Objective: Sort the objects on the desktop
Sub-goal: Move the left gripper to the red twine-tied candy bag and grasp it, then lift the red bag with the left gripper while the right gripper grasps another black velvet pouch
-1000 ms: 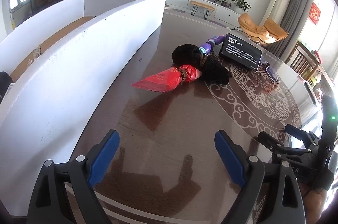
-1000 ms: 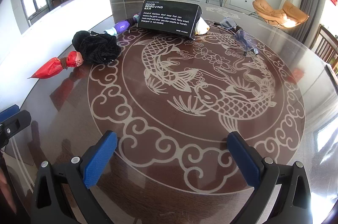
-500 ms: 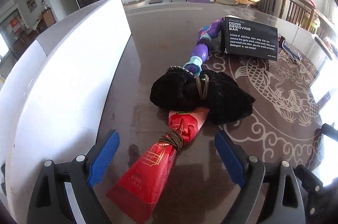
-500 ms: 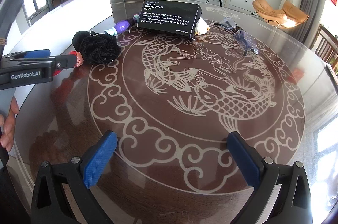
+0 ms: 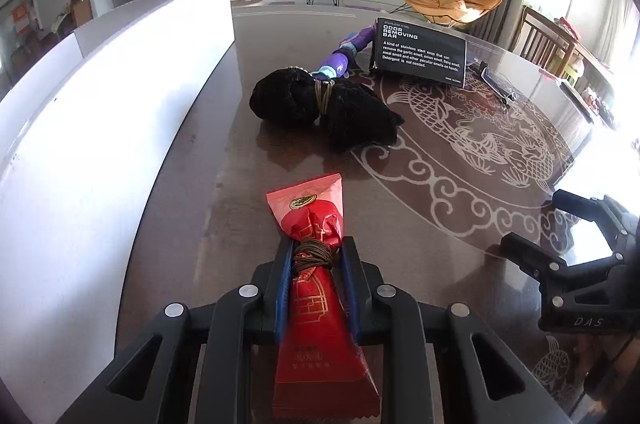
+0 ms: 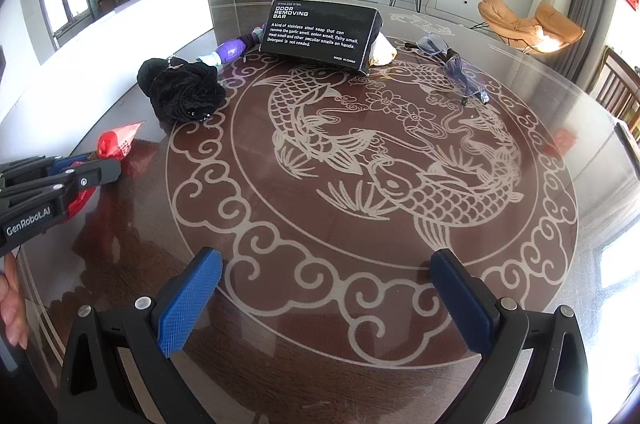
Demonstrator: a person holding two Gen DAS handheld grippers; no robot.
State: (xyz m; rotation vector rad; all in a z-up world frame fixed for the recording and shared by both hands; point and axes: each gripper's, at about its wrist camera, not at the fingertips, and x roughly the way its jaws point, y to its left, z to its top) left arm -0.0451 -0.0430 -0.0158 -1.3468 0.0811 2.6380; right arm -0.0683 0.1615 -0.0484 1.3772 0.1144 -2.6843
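While a second ago our left gripper (image 5: 315, 256) was sitting wide open and well back from the red packet (image 5: 318, 288), we are now seeing its blue pads pinching that packet at the cord-wrapped waist, one pad on each side, with the flared top poking out ahead toward the black fuzzy bundle (image 5: 320, 104) and the tail running back under the gripper body. We are seeing the packet near the white divider panel (image 5: 100, 112), on the dark glass-topped table (image 5: 224, 184). From the right wrist view we are watching the left gripper (image 6: 102, 170) coming in from the left edge, angled down at the tabletop, a thumb showing behind it. We are keeping the right gripper (image 6: 328, 298) parked where it was: fingers spread wide, nothing between them, pointing down over the koi pattern. We are seeing the black odor-bar box (image 6: 320, 32), purple toy (image 6: 232, 48) and safety glasses (image 6: 456, 64) lying at the far side, apart from both grippers.
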